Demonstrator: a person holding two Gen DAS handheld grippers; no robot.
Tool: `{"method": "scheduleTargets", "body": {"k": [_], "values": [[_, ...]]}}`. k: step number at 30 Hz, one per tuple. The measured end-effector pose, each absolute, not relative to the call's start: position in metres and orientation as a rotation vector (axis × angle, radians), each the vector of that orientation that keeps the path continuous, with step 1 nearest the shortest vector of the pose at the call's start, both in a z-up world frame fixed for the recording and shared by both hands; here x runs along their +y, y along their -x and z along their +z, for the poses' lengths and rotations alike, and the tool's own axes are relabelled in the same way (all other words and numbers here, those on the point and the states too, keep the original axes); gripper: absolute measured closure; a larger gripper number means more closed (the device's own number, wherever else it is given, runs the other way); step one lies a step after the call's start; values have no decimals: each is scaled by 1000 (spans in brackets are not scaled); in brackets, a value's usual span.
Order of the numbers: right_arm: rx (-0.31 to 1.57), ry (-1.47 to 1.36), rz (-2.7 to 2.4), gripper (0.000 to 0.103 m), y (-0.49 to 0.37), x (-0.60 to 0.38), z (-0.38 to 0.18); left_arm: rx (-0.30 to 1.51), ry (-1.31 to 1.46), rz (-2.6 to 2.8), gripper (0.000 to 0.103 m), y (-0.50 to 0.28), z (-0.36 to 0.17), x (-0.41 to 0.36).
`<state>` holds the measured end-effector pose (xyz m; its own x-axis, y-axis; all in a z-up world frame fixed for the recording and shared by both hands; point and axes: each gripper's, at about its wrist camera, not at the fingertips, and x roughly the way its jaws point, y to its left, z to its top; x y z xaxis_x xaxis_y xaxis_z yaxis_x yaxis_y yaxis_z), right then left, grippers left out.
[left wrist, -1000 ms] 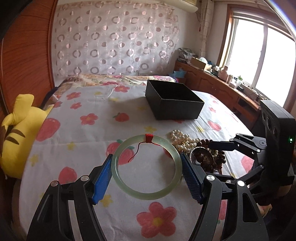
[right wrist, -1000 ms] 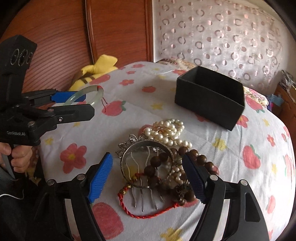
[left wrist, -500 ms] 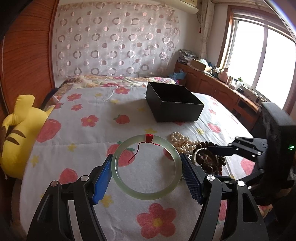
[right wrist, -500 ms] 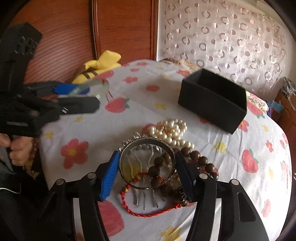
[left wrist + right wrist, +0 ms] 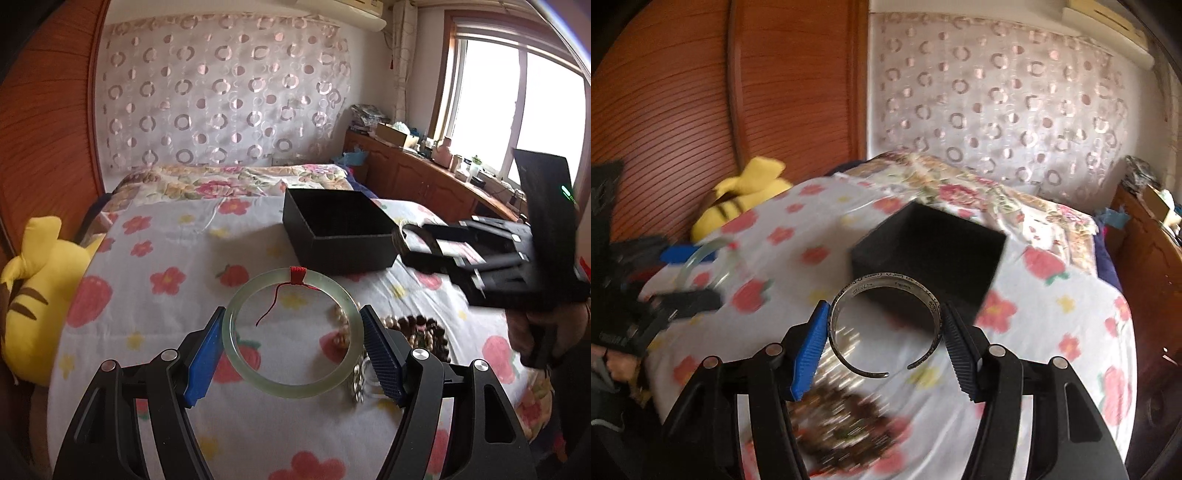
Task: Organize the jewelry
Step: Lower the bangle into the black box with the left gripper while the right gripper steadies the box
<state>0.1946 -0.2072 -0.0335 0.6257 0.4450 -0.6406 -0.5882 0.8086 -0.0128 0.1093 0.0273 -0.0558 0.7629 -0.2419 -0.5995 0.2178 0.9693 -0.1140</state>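
My left gripper [image 5: 291, 343] is shut on a pale green jade bangle [image 5: 229, 321] with a red thread, held above the bed. My right gripper [image 5: 884, 338] is shut on an open silver cuff bracelet [image 5: 931, 301], lifted above the bed just in front of the open black box [image 5: 923, 251]. The black box [image 5: 338, 230] stands on the bed ahead of the left gripper. The right gripper shows in the left wrist view [image 5: 417, 240] beside the box's right edge. A heap of pearl and brown bead jewelry [image 5: 417, 332] lies on the bed below; it is blurred in the right wrist view [image 5: 846, 417].
The bed [image 5: 166, 295] has a white sheet with flowers and strawberries. A yellow plush toy [image 5: 33, 306] lies at its left edge against the wooden wall. A wooden cabinet [image 5: 424, 177] with clutter runs under the window on the right.
My right gripper closed on the silver cuff, lifted it off the jewelry heap and carried it toward the black box. My left gripper kept hold of the jade bangle and rose slightly.
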Motion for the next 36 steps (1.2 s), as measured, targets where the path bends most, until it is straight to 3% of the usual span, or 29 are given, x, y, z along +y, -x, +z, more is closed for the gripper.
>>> {"method": "scheduleTargets", "body": {"k": [17, 24, 36], "values": [[777, 152, 558, 40, -301, -197, -53, 641, -9, -214, 34, -166, -47, 20], [819, 123, 547, 39, -310, -194, -63, 650, -18, -207, 34, -188, -44, 17], [745, 72, 538, 39, -296, -236, -27, 647, -58, -246, 34, -232, -27, -19]]}}
